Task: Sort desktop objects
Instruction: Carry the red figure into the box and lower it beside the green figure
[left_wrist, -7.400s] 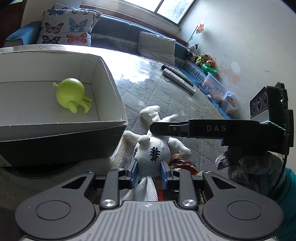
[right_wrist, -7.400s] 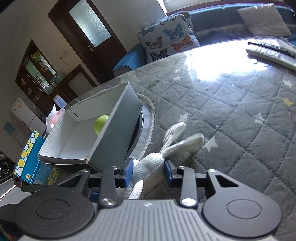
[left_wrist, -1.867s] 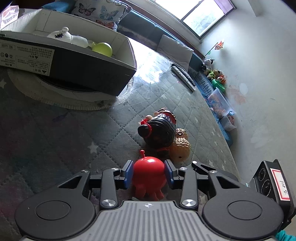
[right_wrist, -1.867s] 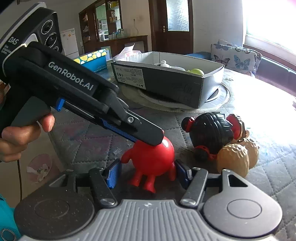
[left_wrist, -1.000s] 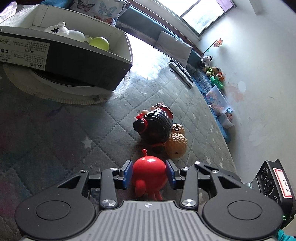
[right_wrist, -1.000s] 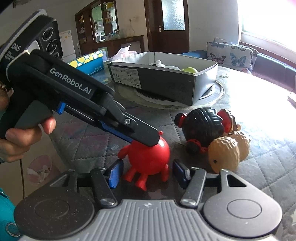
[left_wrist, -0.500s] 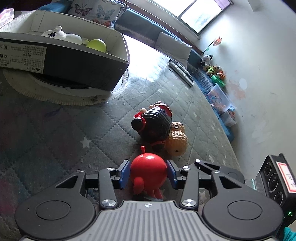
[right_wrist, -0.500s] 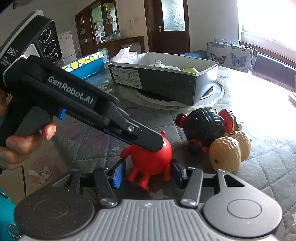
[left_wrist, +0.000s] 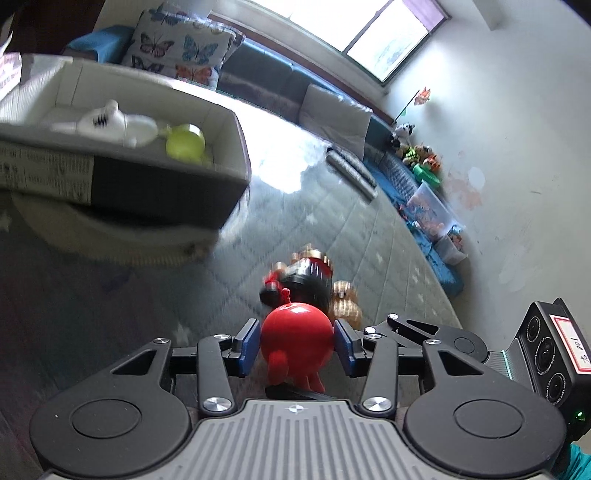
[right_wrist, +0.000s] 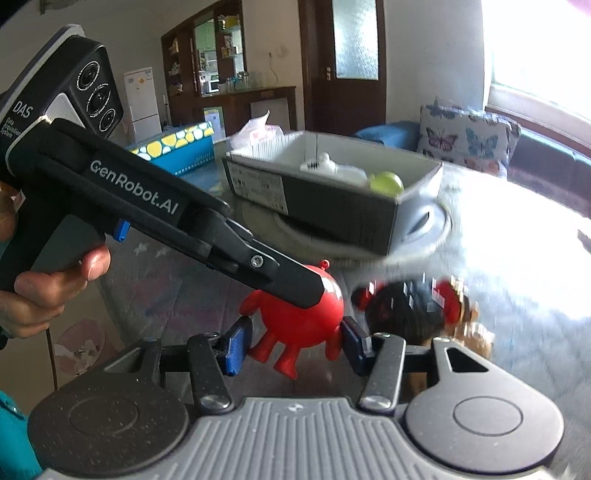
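One red toy (left_wrist: 295, 334), round-bodied with stubby legs and a small knob on top, sat between the fingers of both grippers at once. The left gripper (left_wrist: 295, 345) had its blue pads pressed against the toy's two flanks, gripping it. The right gripper (right_wrist: 293, 341) came at the toy crosswise, its pads touching the toy's arms, so it too held the toy. In the right wrist view the toy's feet looked clear of the tabletop (right_wrist: 498, 295), though blur made that uncertain.

Just beyond the red toy lay two more toys close together: one black toy with red trim (left_wrist: 304, 282) and one tan, bumpy toy (left_wrist: 345, 301) touching it. Farther back stood one open grey box (right_wrist: 332, 206) on a round white base, holding two things: one white plush toy (right_wrist: 325, 166) and one yellow-green ball-shaped toy (right_wrist: 386, 182). A white printed label on the box's side was too blurred to read.

The left gripper's body, seen from the right wrist, bore "GenRobot.AI" along its side and "DAS" beside its three lenses, with smaller print beneath. A person's hand (right_wrist: 40, 291) held its handle.
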